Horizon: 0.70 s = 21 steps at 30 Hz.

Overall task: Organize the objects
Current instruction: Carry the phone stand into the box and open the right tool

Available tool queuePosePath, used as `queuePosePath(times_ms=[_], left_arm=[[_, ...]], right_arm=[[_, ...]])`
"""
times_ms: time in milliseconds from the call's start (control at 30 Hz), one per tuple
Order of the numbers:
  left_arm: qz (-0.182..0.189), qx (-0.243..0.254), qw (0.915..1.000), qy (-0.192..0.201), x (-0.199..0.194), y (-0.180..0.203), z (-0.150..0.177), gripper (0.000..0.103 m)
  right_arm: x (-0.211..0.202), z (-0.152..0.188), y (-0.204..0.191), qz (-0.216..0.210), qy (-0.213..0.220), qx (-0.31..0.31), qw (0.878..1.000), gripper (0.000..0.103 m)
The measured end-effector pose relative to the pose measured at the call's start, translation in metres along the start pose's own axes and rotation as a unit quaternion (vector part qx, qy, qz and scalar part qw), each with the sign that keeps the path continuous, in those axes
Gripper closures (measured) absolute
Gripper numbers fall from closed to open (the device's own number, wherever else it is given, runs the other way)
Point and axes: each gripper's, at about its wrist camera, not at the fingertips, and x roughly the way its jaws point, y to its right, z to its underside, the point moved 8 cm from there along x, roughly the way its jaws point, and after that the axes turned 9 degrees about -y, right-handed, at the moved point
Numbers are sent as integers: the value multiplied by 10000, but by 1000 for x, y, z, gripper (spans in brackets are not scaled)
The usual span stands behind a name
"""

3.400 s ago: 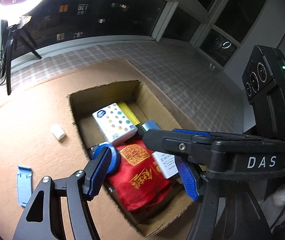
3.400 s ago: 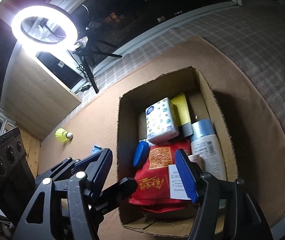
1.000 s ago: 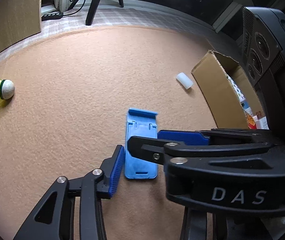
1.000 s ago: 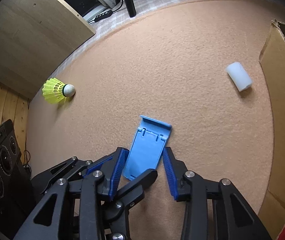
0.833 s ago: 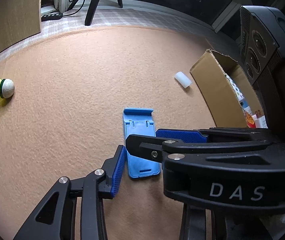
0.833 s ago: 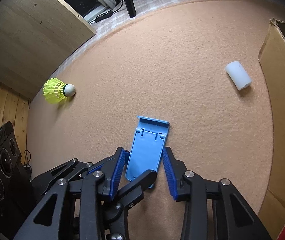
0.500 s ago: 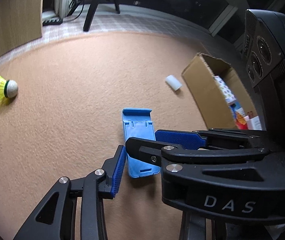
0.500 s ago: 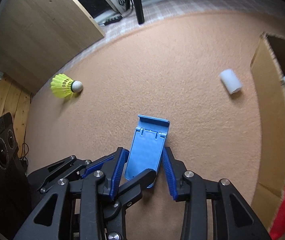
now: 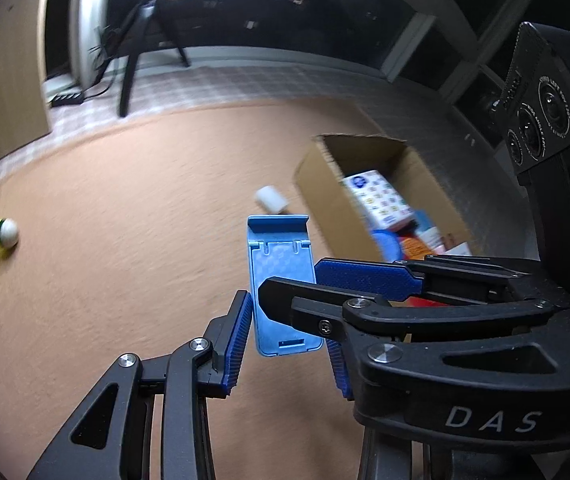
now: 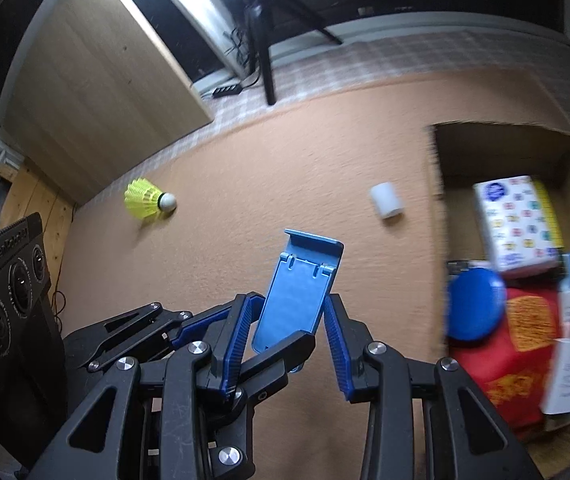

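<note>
A blue plastic phone stand (image 9: 281, 280) is held off the tan carpet between both grippers' pads; it also shows in the right wrist view (image 10: 299, 292). My left gripper (image 9: 285, 344) is shut on its lower end. My right gripper (image 10: 285, 336) is shut on the same stand, its arm crossing the left wrist view. The open cardboard box (image 9: 325, 176) stands to the right, holding a patterned tissue pack (image 10: 517, 224), a blue disc (image 10: 475, 304) and a red packet (image 10: 505, 356).
A small white cylinder (image 10: 385, 200) lies on the carpet just left of the box. A yellow shuttlecock (image 10: 147, 200) lies far left near a wooden panel (image 10: 97, 80). A tripod leg (image 10: 265, 64) stands on the checked floor behind.
Both grippers have lifted the blue stand off the carpet and carried it toward the box, which now shows its contents. The view has tilted up.
</note>
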Motion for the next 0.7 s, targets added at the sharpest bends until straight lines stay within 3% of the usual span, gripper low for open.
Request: queuePosePath(times_ms=[400, 700], left_arm=[[225, 432, 9988, -60, 33, 79, -29, 64], [260, 585, 9979, -137, 51, 104, -35, 64]], right_arm=[[-38, 4, 75, 70, 257, 530, 9982, 68], [-46, 9, 102, 84, 290, 666, 9973, 68]])
